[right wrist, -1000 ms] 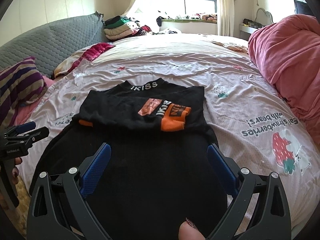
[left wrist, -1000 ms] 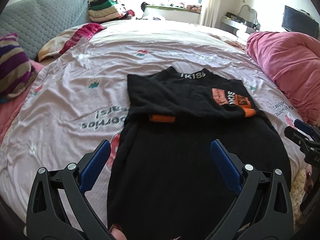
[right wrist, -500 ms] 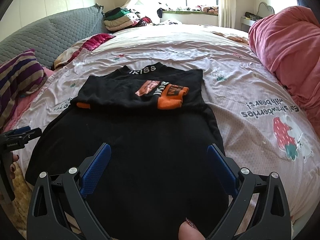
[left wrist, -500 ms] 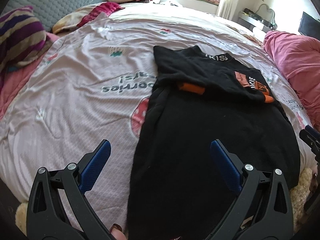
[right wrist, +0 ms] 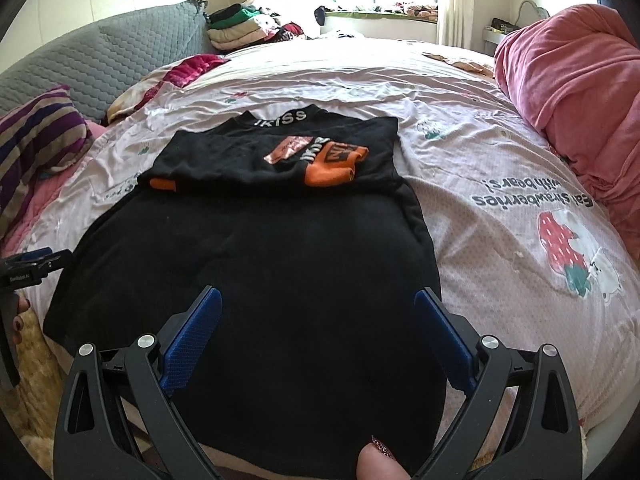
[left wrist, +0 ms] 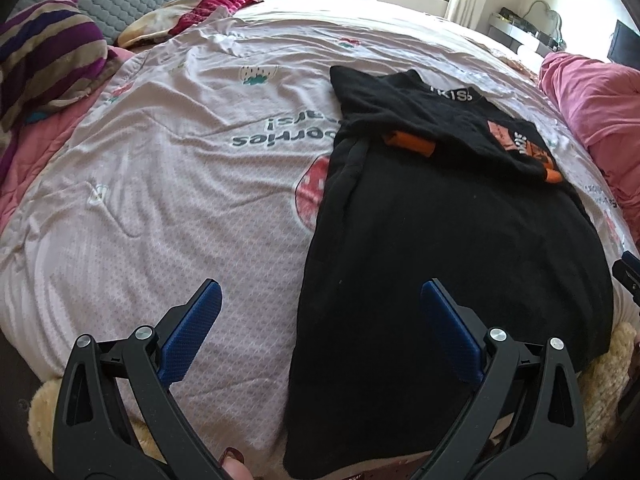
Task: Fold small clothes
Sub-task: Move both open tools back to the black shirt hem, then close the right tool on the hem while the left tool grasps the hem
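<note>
A black top (left wrist: pixel 452 240) (right wrist: pixel 256 264) with orange cuffs lies flat on the pink bedsheet (left wrist: pixel 160 184), sleeves folded over its chest, collar at the far end. My left gripper (left wrist: pixel 320 312) hangs open above the garment's lower left edge, one finger over the sheet and one over the black cloth. Above the hem my right gripper (right wrist: pixel 316 316) is open too, with nothing between its blue pads. Each gripper shows at the margin of the other's view: the right gripper's tip (left wrist: pixel 628 272) and the left gripper's tip (right wrist: pixel 36 266).
A rumpled pink duvet (right wrist: pixel 572 92) fills the right side of the bed. A striped pillow (left wrist: pixel 44 64) and a grey quilted headboard (right wrist: pixel 120 56) stand to the left. Folded clothes (right wrist: pixel 240 28) are stacked at the far end. A beige fluffy rug (left wrist: pixel 612 384) lies below the bed's edge.
The left gripper has swung left and come nearer to the bed, so the top now sits right of its centre. The right gripper has closed in slightly on the hem. Both stay open.
</note>
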